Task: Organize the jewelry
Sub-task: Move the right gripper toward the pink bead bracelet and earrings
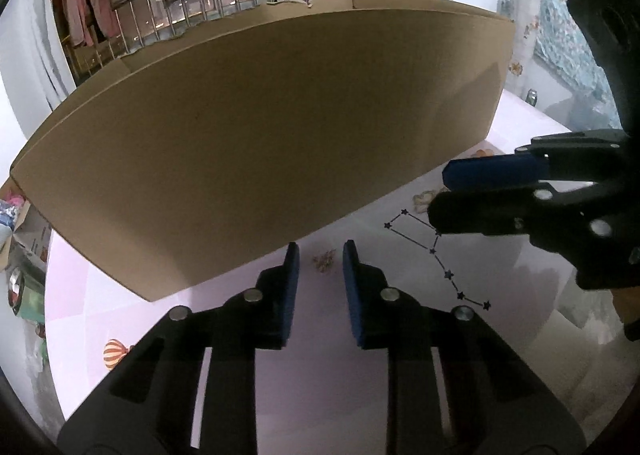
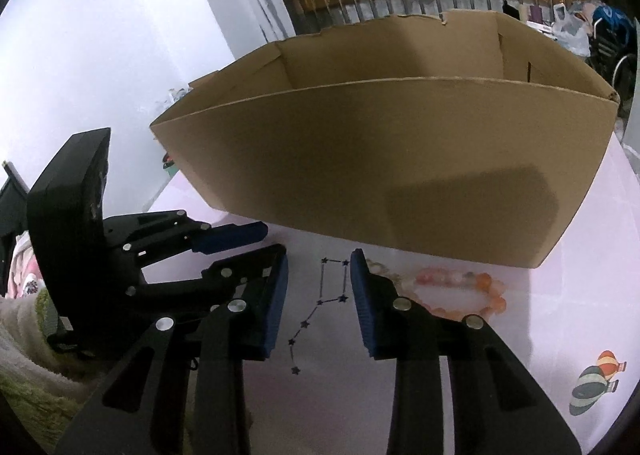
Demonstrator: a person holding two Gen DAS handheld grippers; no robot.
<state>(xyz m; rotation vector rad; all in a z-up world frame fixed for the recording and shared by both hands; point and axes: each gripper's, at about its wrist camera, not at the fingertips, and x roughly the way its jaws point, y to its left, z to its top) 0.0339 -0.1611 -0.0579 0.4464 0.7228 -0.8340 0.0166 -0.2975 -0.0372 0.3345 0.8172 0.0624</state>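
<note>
A pale pink worktop [image 2: 560,255] printed with balloons is lying under both grippers, with an open cardboard box [image 2: 400,175] standing just behind them and a railing hung with clothes beyond. On it, near the box's front wall, a black star-link chain [image 2: 320,303] is running lengthwise away from the box, and a peach bead bracelet [image 2: 480,287] is lying just to its right. The right gripper [image 2: 318,295] is hovering over the chain with its jaws narrowed but gaping, nothing pinched; the chain's upper end is sitting between its fingers, the bracelet just outside the right finger. The left gripper [image 1: 318,287] is standing beside it, narrowly parted and empty, the chain [image 1: 440,255] lying off to its right. The right hand looks nearer to both pieces.
</note>
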